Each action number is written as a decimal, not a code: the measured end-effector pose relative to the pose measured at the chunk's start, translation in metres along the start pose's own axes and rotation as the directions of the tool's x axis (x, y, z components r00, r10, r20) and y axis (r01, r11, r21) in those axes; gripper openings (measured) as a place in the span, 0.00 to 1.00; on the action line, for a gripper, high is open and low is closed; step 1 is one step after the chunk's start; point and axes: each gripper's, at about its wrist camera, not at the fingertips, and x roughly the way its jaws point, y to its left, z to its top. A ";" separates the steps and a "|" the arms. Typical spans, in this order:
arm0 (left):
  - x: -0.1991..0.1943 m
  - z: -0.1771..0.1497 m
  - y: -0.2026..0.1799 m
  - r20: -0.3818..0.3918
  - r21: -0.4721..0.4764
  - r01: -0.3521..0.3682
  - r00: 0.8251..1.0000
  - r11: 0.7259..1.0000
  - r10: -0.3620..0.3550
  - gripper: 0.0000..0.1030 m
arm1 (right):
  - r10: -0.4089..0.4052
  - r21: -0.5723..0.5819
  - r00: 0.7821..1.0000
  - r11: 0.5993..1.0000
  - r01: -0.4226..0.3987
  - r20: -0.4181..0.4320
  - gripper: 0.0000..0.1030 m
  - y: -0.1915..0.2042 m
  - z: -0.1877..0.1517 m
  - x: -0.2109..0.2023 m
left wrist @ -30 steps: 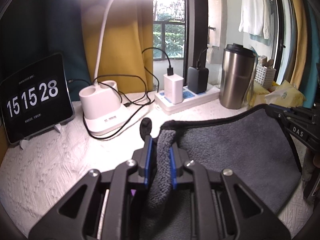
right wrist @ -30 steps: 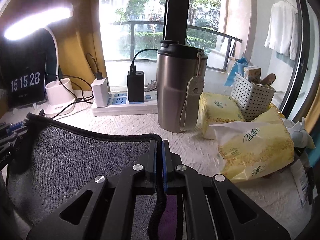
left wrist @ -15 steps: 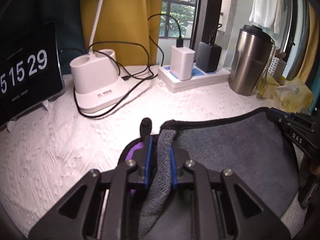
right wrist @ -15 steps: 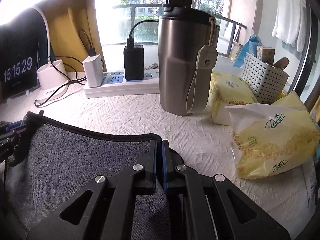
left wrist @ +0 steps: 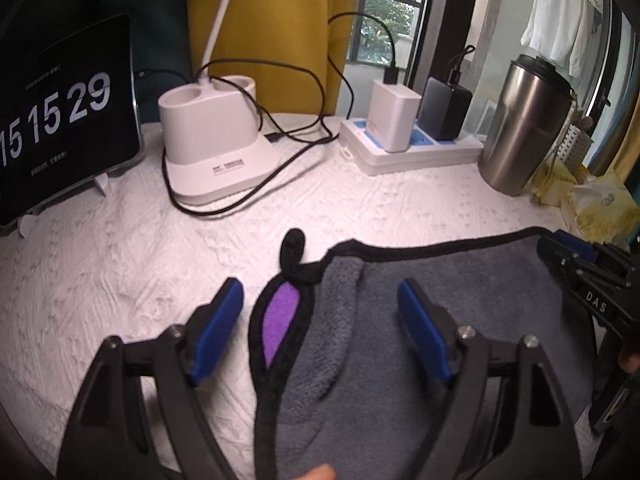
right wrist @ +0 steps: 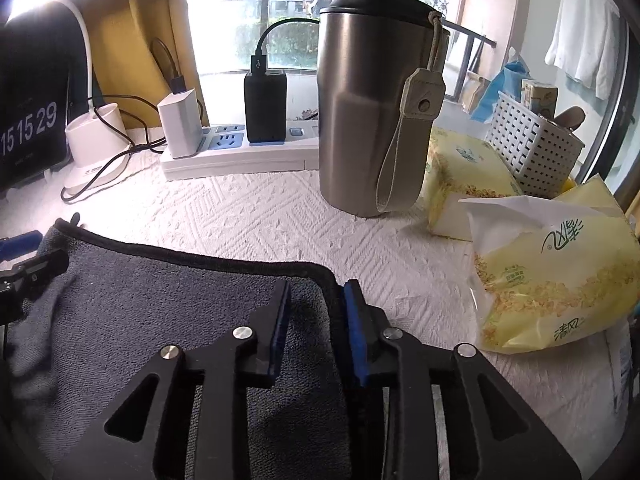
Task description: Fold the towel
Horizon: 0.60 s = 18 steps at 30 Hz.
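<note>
A grey towel [left wrist: 460, 292] with black trim and a purple underside lies on the white textured cloth. My left gripper [left wrist: 320, 312] is wide open over the towel's left corner, where a small black loop [left wrist: 294, 246] sticks up. The corner lies loose between the blue pads [left wrist: 218, 320]. My right gripper [right wrist: 316, 312] is open a little, its jaws astride the towel's [right wrist: 160, 300] right corner and black edge. Each gripper shows at the edge of the other's view.
At the back stand a clock display [left wrist: 60, 120], a white lamp base [left wrist: 212, 140] with cables, a power strip [right wrist: 240, 152] with chargers and a steel tumbler [right wrist: 376, 112]. Yellow tissue packs [right wrist: 548, 280] and a white basket [right wrist: 532, 152] lie at the right.
Both grippers held the towel's corners shut and lowered them forward onto the cloth. Now both have opened, the left wide, the right slightly, and the towel lies released.
</note>
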 end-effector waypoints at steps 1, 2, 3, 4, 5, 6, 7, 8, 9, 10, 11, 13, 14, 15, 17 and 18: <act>-0.003 0.001 0.000 0.007 0.003 -0.004 1.000 1.000 0.004 0.82 | -0.002 -0.001 1.000 1.000 0.002 0.001 0.33 0.000 0.000 0.000; -0.004 0.001 0.000 0.011 0.006 -0.006 1.000 1.000 0.005 0.83 | -0.001 0.000 1.000 1.000 0.001 0.001 0.36 0.001 0.000 0.000; -0.006 0.001 0.000 0.015 0.006 -0.005 1.000 1.000 0.005 0.83 | -0.005 -0.001 1.000 1.000 0.005 0.000 0.38 0.001 0.000 -0.001; -0.008 0.001 0.000 0.018 0.008 -0.005 1.000 1.000 0.005 0.84 | -0.009 -0.002 1.000 1.000 0.009 0.001 0.39 0.001 0.000 -0.001; -0.010 0.000 0.000 0.022 0.011 -0.003 1.000 1.000 0.003 0.85 | -0.011 -0.003 1.000 1.000 0.011 0.004 0.40 0.001 0.000 -0.002; -0.013 0.000 0.000 0.027 0.014 -0.001 1.000 1.000 0.001 0.85 | -0.013 -0.003 1.000 1.000 0.013 0.008 0.42 0.002 0.000 -0.004; -0.015 -0.001 0.000 0.031 0.015 0.001 1.000 1.000 -0.001 0.85 | -0.015 -0.002 1.000 1.000 0.015 0.012 0.43 0.002 0.000 -0.006; -0.017 -0.001 0.000 0.035 0.016 0.002 0.999 1.000 -0.003 0.85 | -0.014 -0.001 1.000 1.000 0.015 0.016 0.45 0.002 0.000 -0.009; -0.021 -0.001 0.000 0.041 0.017 0.005 0.999 1.000 -0.005 0.85 | -0.014 0.000 1.000 1.000 0.014 0.020 0.46 0.002 0.000 -0.011; -0.025 -0.002 -0.001 0.048 0.018 0.007 0.999 1.000 -0.007 0.85 | -0.013 0.001 1.000 1.000 0.013 0.024 0.46 0.002 0.000 -0.014; -0.030 -0.002 -0.001 0.055 0.019 0.008 0.998 1.000 -0.009 0.85 | -0.013 0.002 1.000 1.000 0.013 0.028 0.46 0.003 0.000 -0.017; -0.036 -0.002 -0.002 0.067 0.024 0.013 0.998 1.000 -0.015 0.85 | -0.011 0.003 0.999 1.000 0.011 0.035 0.47 0.003 0.000 -0.023; -0.040 -0.002 -0.002 0.073 0.026 0.013 0.997 1.000 -0.015 0.85 | -0.010 0.003 0.999 1.000 0.010 0.037 0.47 0.004 0.000 -0.026; -0.043 -0.003 -0.003 0.077 0.027 0.013 0.997 1.000 -0.015 0.85 | -0.008 0.003 0.999 1.000 0.008 0.040 0.47 0.005 -0.001 -0.030; -0.051 -0.004 -0.004 0.088 0.028 0.015 0.996 0.999 -0.018 0.85 | -0.004 0.002 0.999 1.000 0.004 0.048 0.47 0.007 -0.002 -0.037; -0.054 -0.005 -0.005 0.092 0.027 0.016 0.996 1.000 -0.018 0.85 | -0.003 0.001 0.999 1.000 0.003 0.051 0.47 0.008 -0.002 -0.041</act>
